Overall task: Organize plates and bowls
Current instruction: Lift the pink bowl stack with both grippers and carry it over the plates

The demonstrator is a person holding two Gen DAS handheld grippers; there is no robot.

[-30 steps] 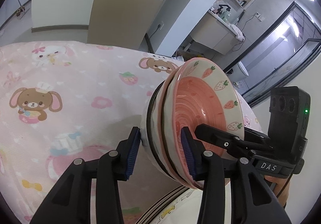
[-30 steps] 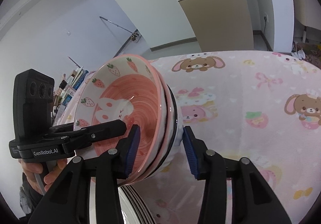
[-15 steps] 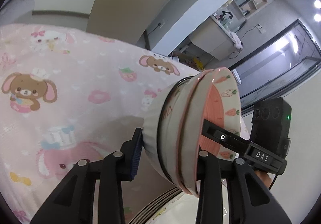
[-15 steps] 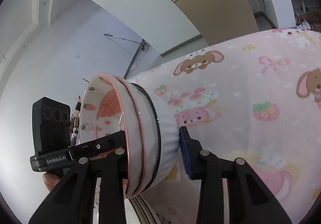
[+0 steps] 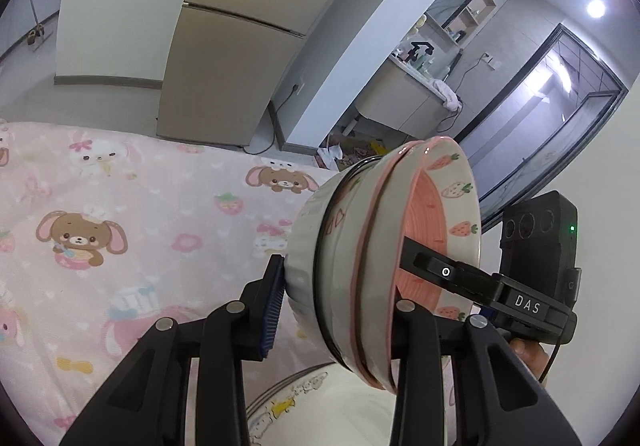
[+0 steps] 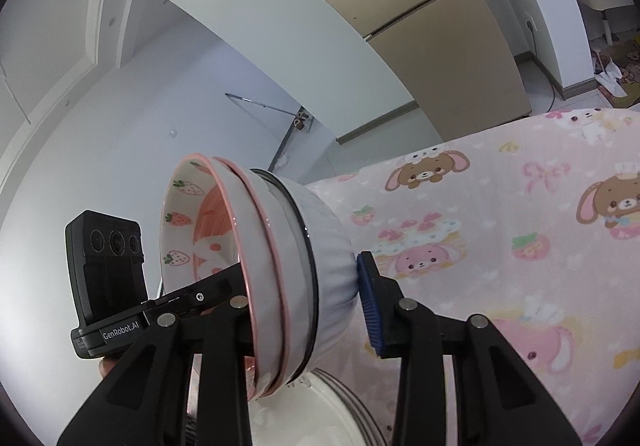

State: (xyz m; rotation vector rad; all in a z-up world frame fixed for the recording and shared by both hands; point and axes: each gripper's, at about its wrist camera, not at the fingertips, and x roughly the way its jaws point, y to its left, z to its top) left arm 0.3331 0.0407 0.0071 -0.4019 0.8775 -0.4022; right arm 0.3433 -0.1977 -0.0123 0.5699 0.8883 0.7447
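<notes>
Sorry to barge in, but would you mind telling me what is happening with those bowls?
A person holds a nested stack of bowls tipped on its side between two claws. The left claw and right claw each pinch its rim from opposite sides, above a plate on the pink cartoon cloth.

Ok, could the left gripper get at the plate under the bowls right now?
Probably not. The left gripper is shut on the stack of bowls, which the right gripper clamps too. The plate lies just below, but the left gripper's jaws are full.
</notes>
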